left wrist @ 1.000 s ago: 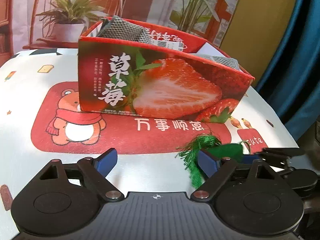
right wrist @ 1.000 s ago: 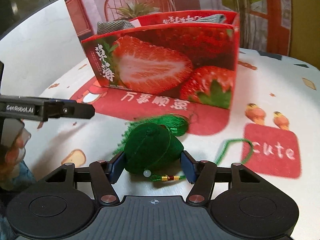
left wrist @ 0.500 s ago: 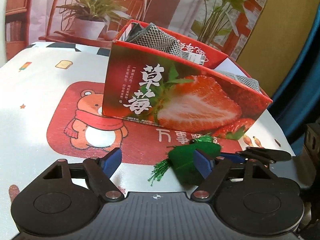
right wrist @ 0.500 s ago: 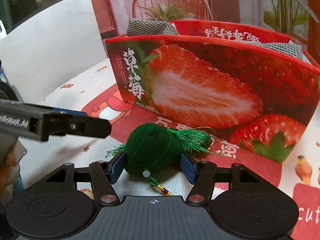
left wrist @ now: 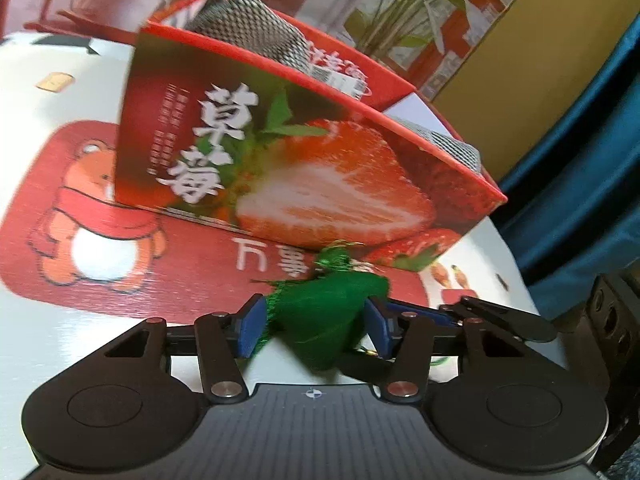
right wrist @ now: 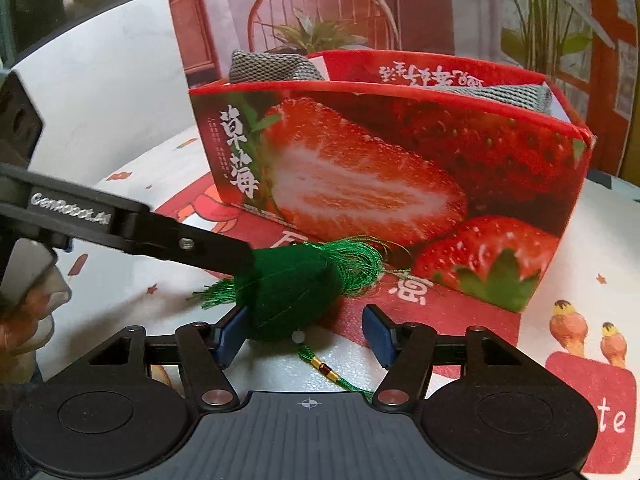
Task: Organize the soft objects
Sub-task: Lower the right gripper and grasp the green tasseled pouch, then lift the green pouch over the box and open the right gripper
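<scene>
In the left wrist view, the left gripper [left wrist: 312, 326] had just been closing around the green tasselled pouch [left wrist: 328, 316], which sat between its blue pads [left wrist: 250, 330] in front of the strawberry box [left wrist: 280, 168]; both pads appeared to touch the fabric, though blur made it hard to be sure how firmly they pressed. The box stood on the printed tablecloth [left wrist: 80, 320], with grey mesh bundles [left wrist: 256, 28] already poking above its rim. In the right wrist view, the same pouch [right wrist: 292, 300] lay on the cloth just before the box [right wrist: 380, 184], its tassel [right wrist: 356, 256] spread toward the box wall and its beaded cord [right wrist: 324, 366] trailing back to the camera. The right gripper [right wrist: 306, 338] stood released: its left pad was against the pouch, while its right pad [right wrist: 378, 338] was clear of it with bare cloth between. The left gripper's finger [right wrist: 180, 242] reached in from the left and met the pouch's side. The step in hand looked like a handover, the left tool taking the pouch as the right one let go. Next, the left grip would need to be firm on the soft body, then lift it over the box's front wall and lower it into the open space beside the mesh bundles, minding that the loose cord did not snag on the right gripper.
</scene>
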The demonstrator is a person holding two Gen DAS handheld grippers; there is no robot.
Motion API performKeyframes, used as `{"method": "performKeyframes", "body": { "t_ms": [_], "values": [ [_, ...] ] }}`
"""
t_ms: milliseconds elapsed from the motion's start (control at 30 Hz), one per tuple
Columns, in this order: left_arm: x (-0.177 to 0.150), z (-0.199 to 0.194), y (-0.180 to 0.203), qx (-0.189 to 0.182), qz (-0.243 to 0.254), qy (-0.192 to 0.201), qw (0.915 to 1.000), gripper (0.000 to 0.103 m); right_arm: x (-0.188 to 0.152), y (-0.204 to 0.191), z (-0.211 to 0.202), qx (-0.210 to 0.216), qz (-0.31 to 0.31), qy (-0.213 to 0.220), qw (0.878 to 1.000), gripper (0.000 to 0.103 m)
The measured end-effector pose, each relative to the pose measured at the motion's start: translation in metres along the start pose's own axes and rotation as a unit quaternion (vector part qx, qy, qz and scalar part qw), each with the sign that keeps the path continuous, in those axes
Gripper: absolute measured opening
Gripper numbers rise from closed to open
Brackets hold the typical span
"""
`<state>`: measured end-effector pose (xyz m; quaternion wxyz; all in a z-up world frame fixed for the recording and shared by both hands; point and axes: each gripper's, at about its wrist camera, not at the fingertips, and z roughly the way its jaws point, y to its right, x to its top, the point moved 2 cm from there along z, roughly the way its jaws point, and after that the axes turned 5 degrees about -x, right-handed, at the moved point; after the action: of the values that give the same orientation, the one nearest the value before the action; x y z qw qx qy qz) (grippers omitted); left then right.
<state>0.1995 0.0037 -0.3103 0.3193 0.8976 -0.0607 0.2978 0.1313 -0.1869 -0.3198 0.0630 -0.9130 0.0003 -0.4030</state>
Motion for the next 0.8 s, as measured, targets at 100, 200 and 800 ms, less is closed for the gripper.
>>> {"method": "performKeyframes", "body": {
  "t_ms": [100, 200, 800],
  "values": [
    [-0.001, 0.006, -0.001, -0.002, -0.001, -0.003, 1.0000, 0.055, 0.003, -0.006, 0.003, -0.001, -0.020, 0.003, 1.000, 0.059],
    [0.001, 0.008, -0.006, -0.007, -0.012, -0.003, 0.9999, 0.054, 0.005, -0.010, 0.005, 0.000, -0.034, 0.004, 0.999, 0.059],
    [0.015, 0.000, -0.001, 0.004, -0.001, 0.010, 0.9999, 0.036, 0.034, -0.038, -0.004, -0.015, -0.120, 0.007, 0.993, 0.042]
  ]
}}
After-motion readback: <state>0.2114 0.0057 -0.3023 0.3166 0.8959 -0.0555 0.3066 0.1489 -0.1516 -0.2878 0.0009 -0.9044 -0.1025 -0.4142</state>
